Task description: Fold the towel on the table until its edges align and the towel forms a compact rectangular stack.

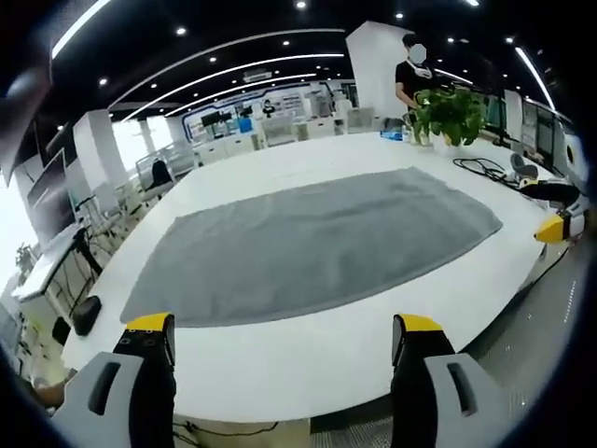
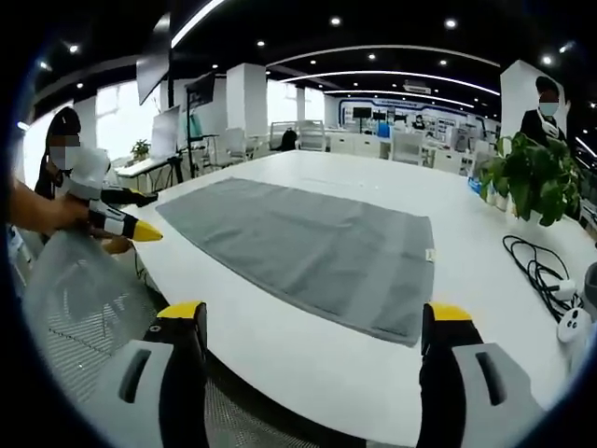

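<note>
Towel [image 1: 317, 245], grey, lies spread flat and unfolded on the white table [image 1: 308, 364], its edges clear of the table rim. Left gripper [image 1: 284, 334] sits off the near table edge, jaws wide apart, gripping nothing; the towel is ahead of it, untouched. Right gripper [image 2: 317, 322] likewise stands spread wide and empty, short of the near table edge in the right gripper view. Potted plant [image 2: 532, 177] stands beyond the towel's far end; black cable [image 2: 536, 266] lies coiled near it. Person [image 1: 413, 75] stands behind the plant.
</note>
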`<state>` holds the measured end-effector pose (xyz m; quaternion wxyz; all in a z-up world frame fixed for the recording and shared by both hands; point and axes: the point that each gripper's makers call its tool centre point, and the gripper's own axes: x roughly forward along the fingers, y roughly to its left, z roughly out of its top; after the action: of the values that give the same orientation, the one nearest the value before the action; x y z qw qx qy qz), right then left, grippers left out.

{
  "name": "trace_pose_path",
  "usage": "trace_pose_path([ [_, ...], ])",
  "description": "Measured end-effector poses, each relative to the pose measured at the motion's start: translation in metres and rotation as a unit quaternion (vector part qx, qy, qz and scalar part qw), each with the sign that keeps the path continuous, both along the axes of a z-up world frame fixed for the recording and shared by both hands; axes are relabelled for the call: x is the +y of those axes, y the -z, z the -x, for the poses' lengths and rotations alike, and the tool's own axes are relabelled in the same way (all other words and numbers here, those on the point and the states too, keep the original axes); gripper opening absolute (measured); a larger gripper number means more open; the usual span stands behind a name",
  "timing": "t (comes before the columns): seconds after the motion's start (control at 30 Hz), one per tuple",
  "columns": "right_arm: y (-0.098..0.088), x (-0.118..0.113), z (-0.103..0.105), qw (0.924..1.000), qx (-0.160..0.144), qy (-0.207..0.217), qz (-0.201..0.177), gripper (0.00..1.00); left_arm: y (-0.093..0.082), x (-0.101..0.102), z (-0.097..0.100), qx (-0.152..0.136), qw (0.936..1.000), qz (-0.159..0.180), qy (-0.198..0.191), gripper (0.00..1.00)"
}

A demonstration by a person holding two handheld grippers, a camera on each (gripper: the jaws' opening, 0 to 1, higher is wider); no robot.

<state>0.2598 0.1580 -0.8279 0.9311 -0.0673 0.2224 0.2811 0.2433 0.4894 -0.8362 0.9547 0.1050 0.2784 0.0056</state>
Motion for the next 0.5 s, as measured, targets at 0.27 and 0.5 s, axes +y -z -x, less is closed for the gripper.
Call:
trace_pose_path([
  [0.27, 0.0053, 0.0031, 0.0023, 0.9998, 0.008, -0.014, 0.01, 0.96, -0.0026, 0.0012, -0.003, -0.008, 0.9999, 0.008, -0.003, 0.99],
  [0.5, 0.0072, -0.0021, -0.0002, 0.9999, 0.012, -0.002, 0.011, 0.95, 0.003, -0.0023, -0.0028, 0.005, 0.9999, 0.008, 0.005, 0.99],
])
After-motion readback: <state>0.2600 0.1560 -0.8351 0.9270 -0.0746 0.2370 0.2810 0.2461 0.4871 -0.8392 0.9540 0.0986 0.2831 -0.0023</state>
